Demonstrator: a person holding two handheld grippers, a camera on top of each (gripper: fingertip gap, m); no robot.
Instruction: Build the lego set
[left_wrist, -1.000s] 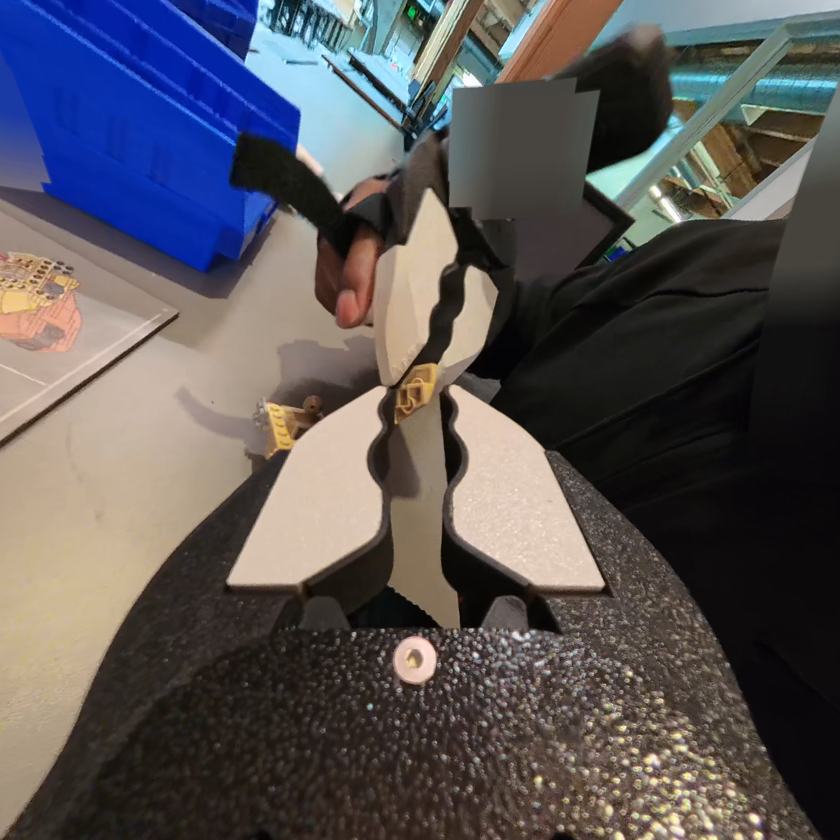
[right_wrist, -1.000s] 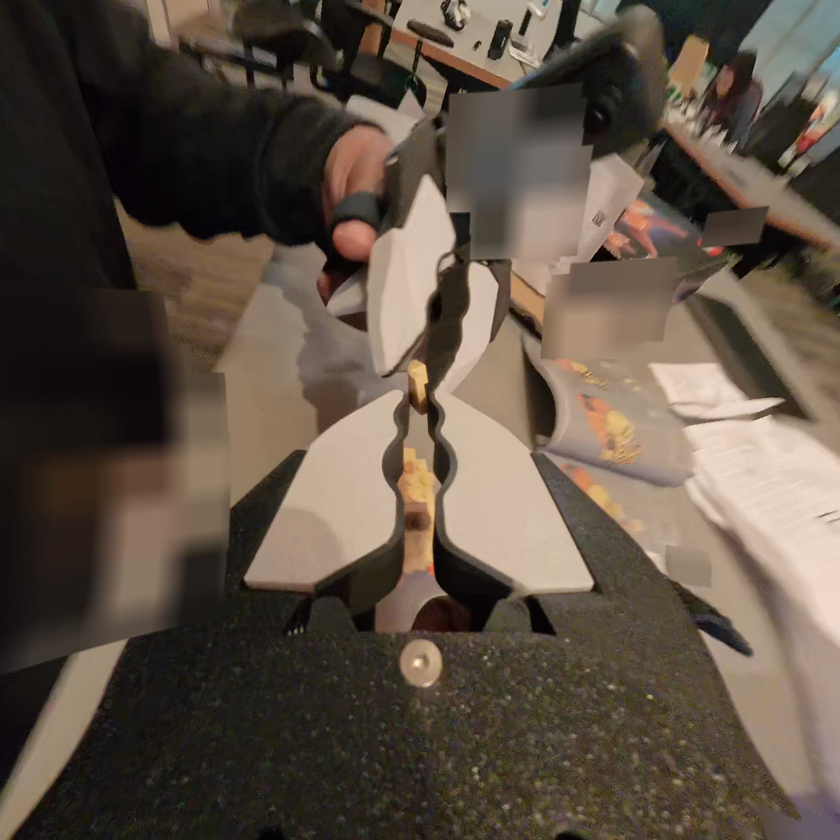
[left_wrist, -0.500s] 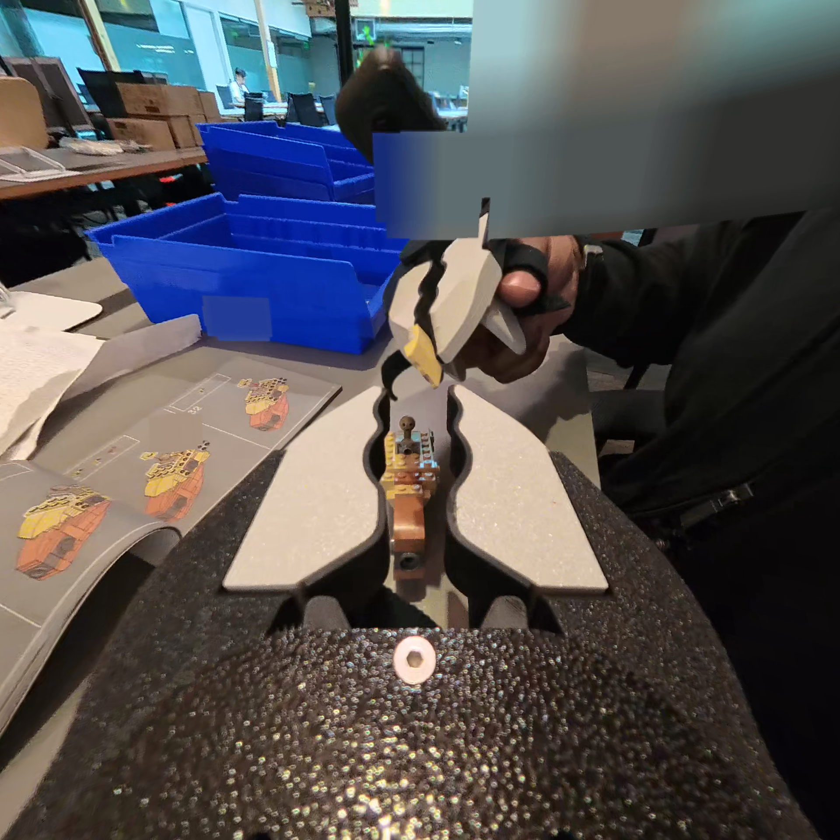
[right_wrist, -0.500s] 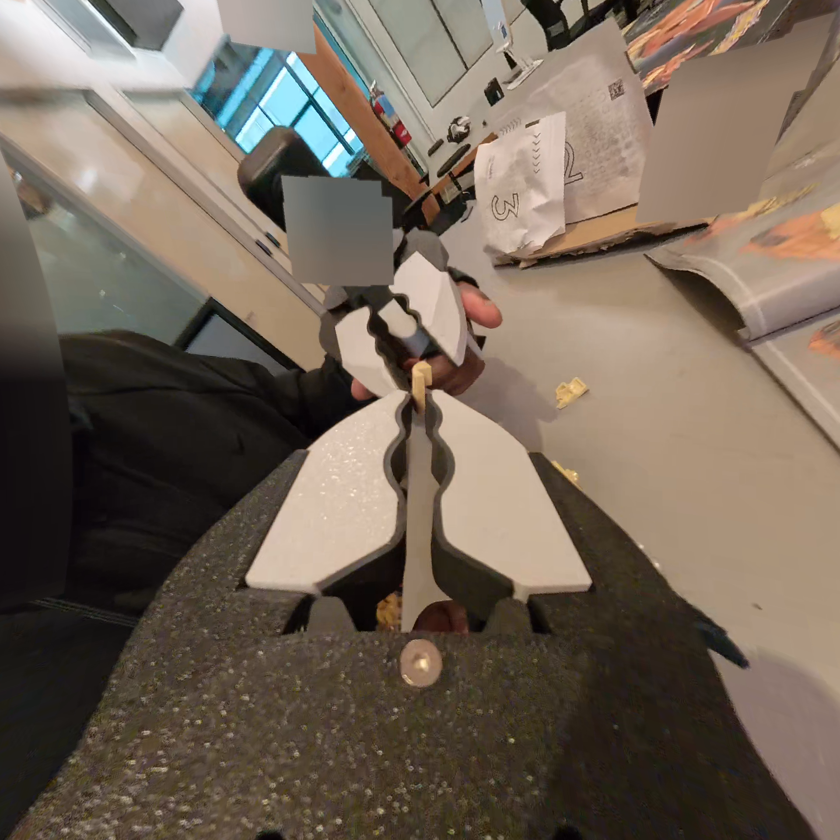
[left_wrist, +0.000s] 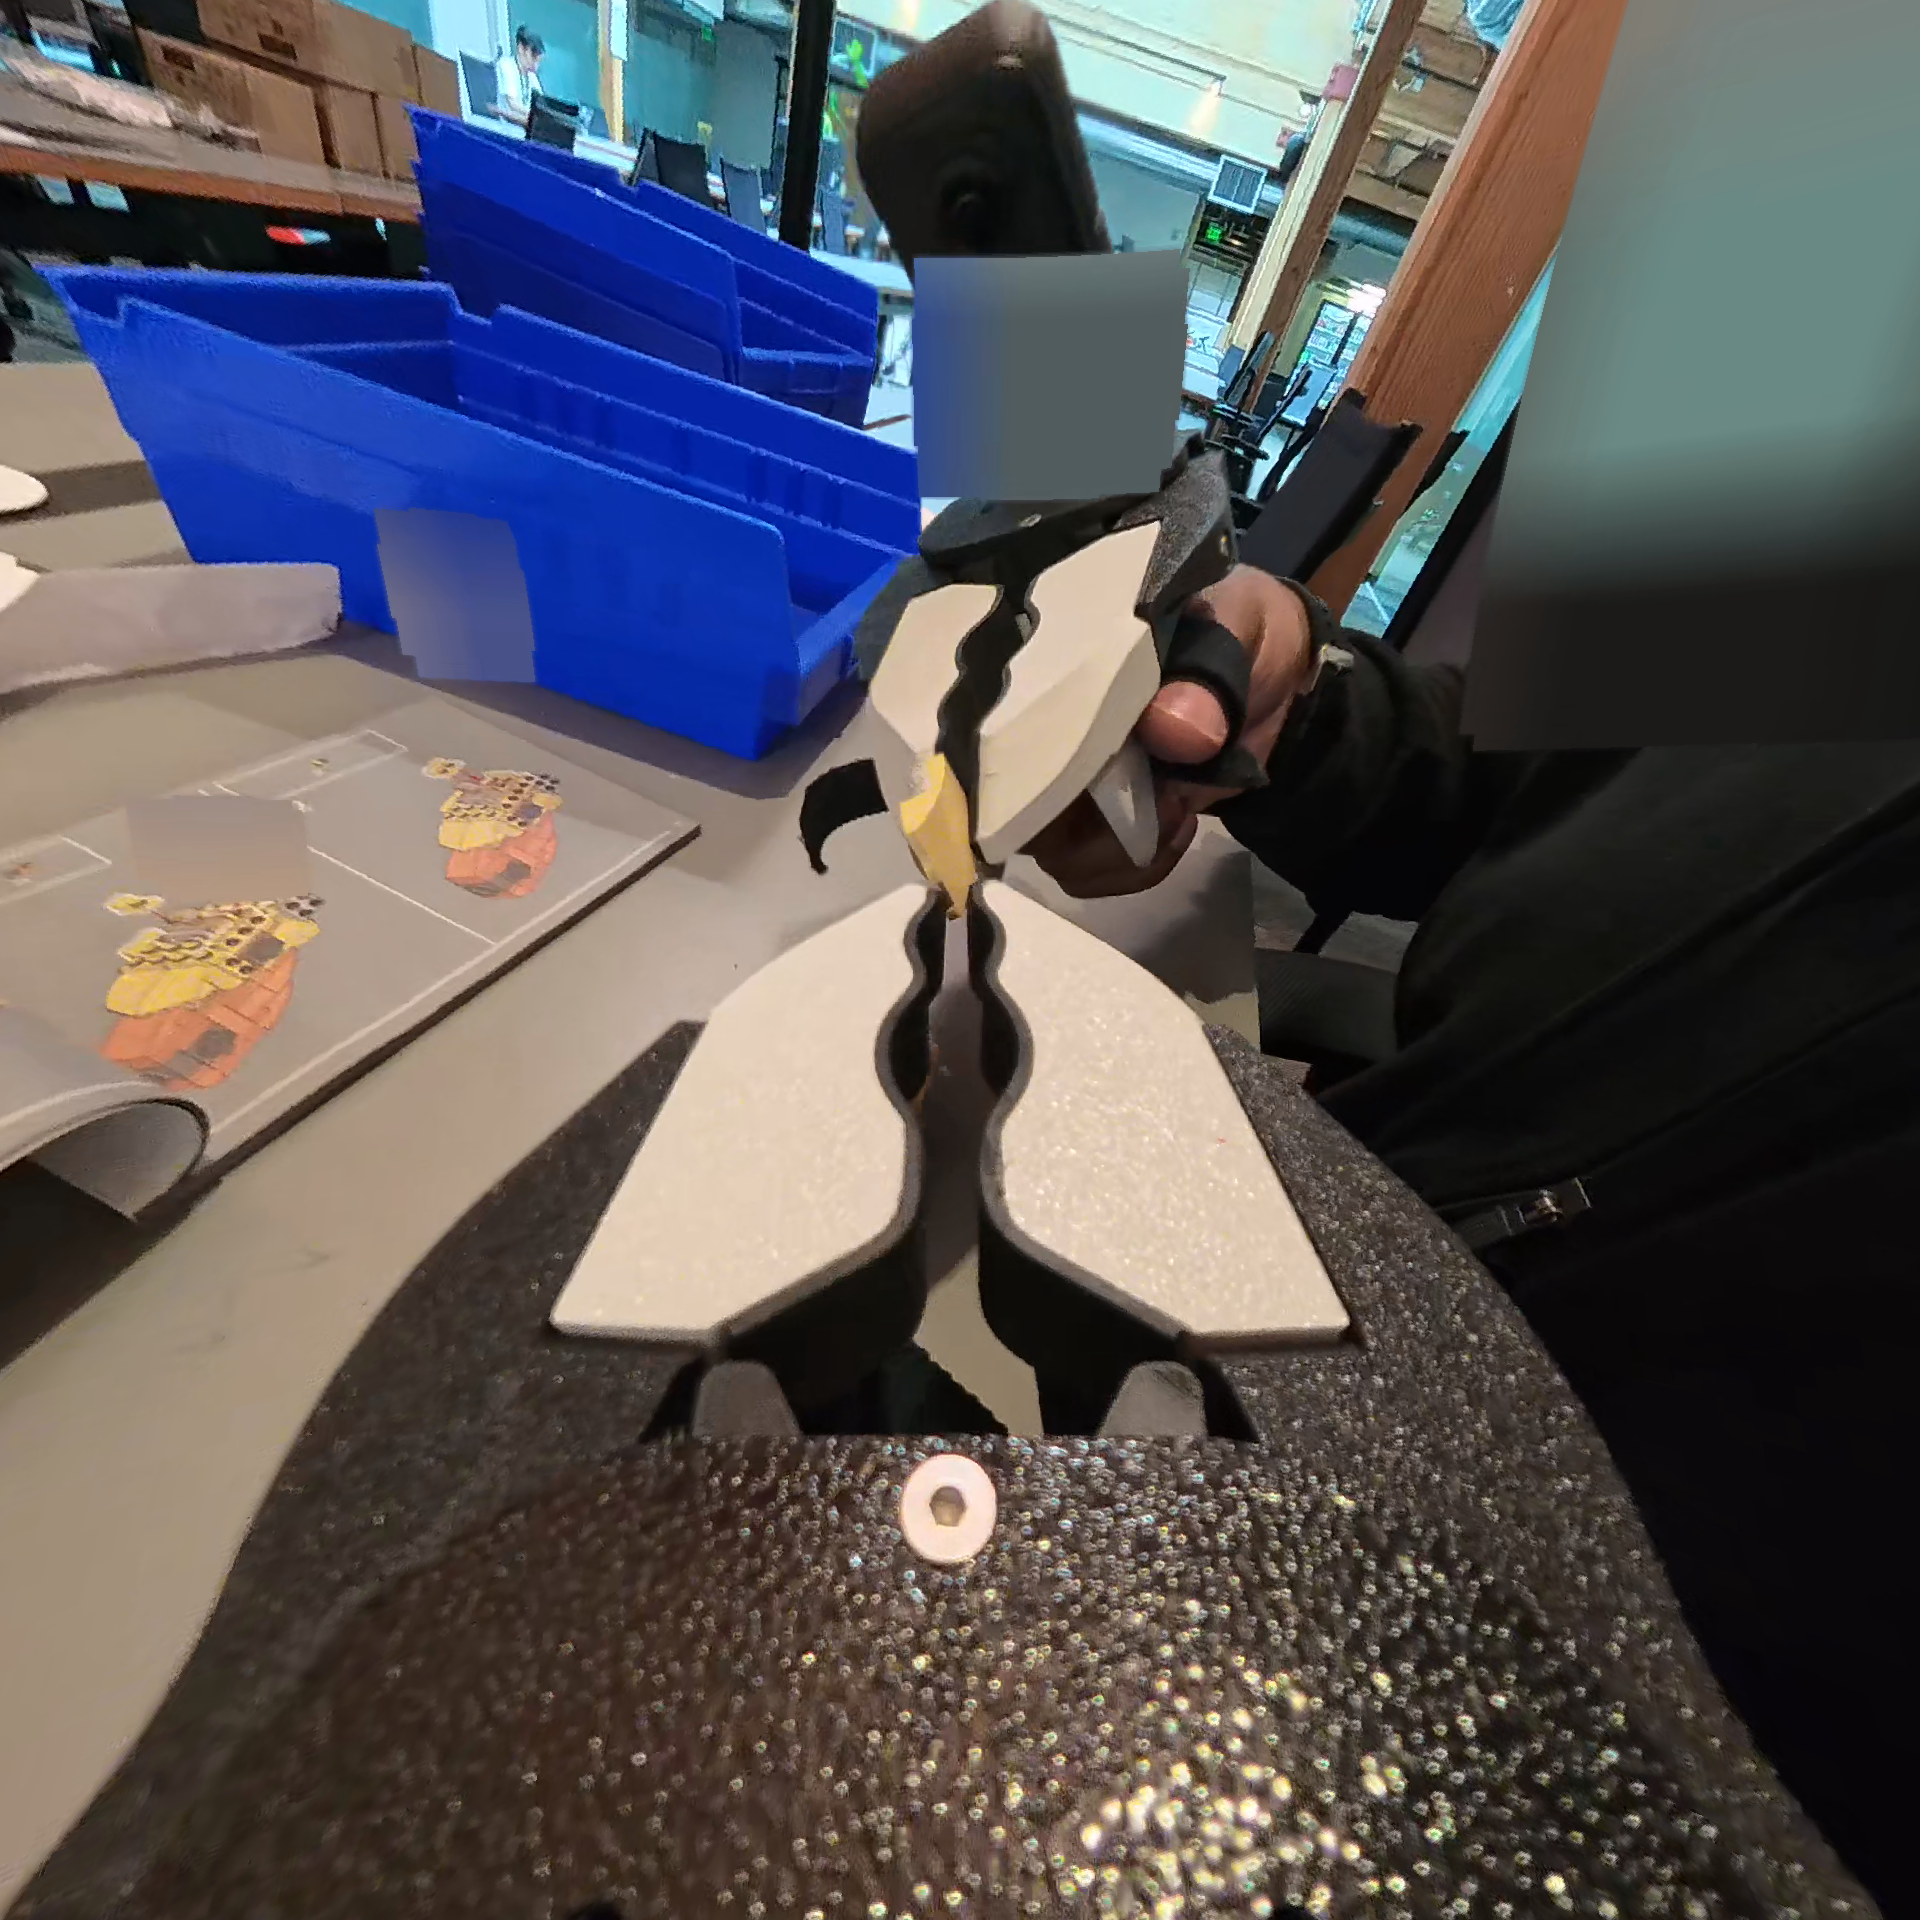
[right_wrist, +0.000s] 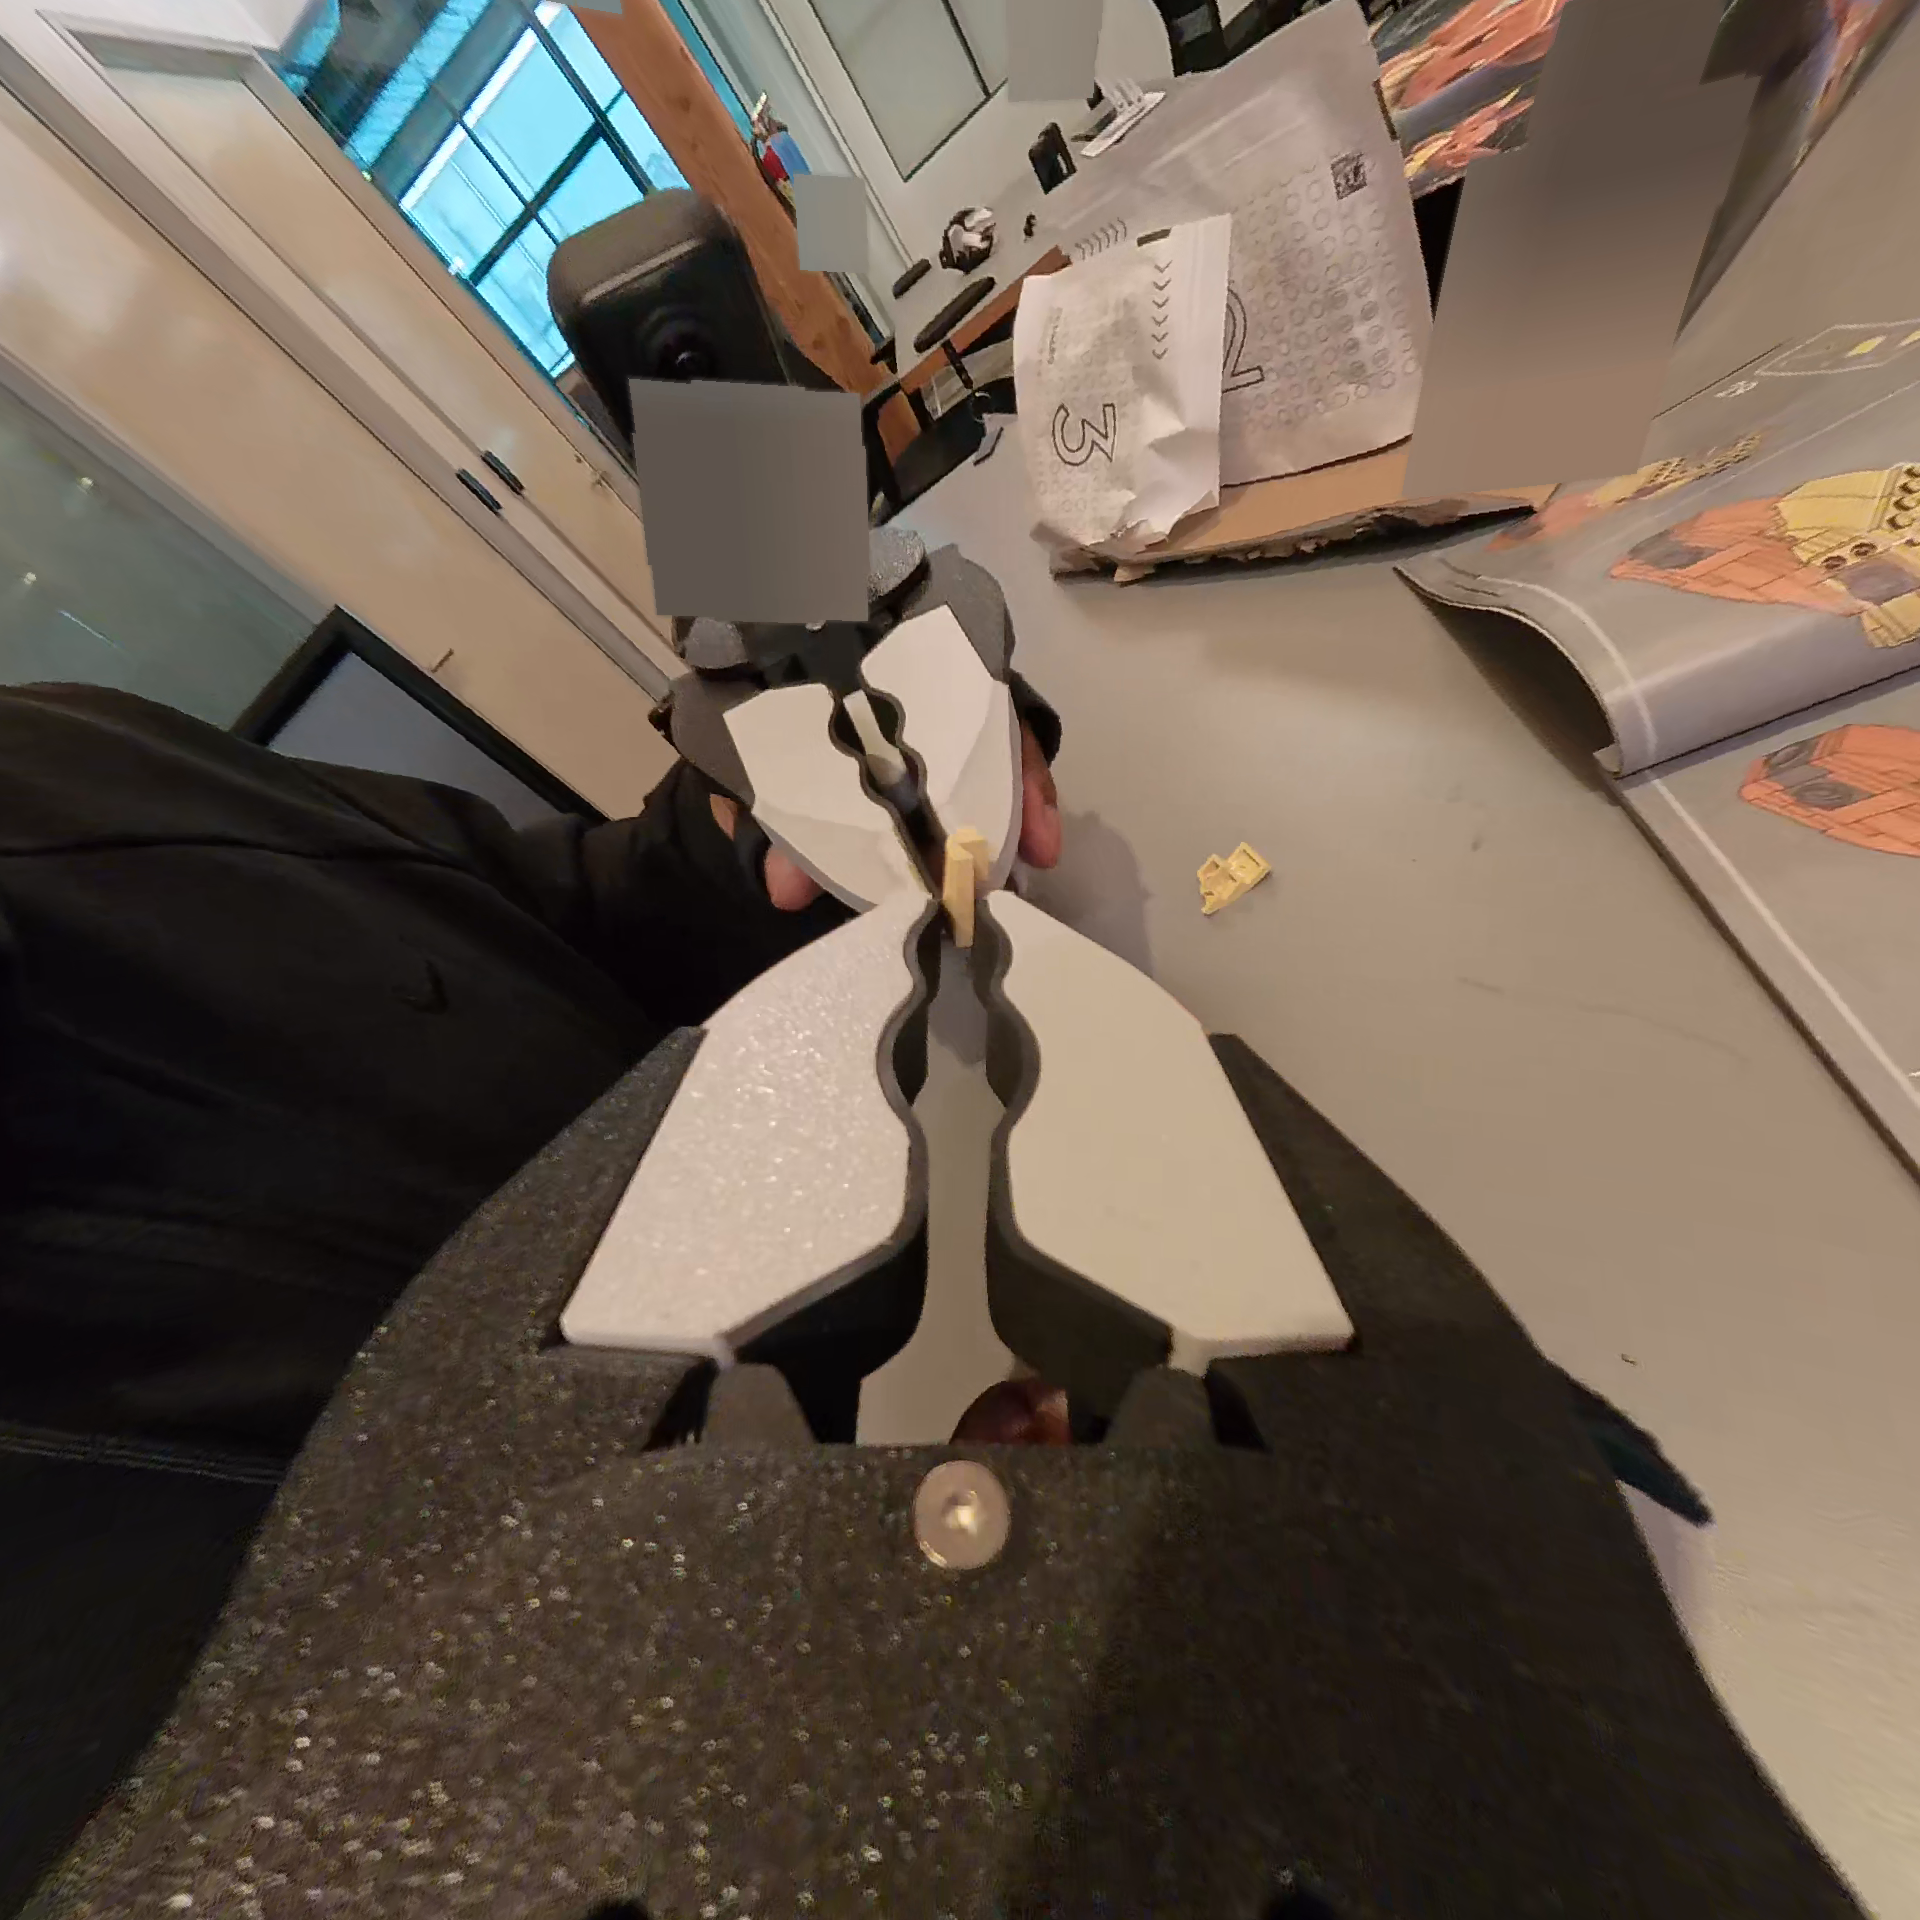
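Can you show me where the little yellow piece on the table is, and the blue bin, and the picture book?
yellow piece (right_wrist: 1233, 878): right wrist view, middle of the loose brick.
blue bin (left_wrist: 644, 582): left wrist view, its front wall.
booklet (left_wrist: 343, 914): left wrist view, the open page.

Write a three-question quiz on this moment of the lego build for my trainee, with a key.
1. True or false: the right gripper pinches a small yellow piece at its fingertips.
2. Where does the second, loose yellow piece lie? A: on the bare table. B: on the open booklet. C: on a paper bag.
3. Fill in: the storage bins in the left wrist view are ___ in colour.

Key: 1 true; 2 A; 3 blue.
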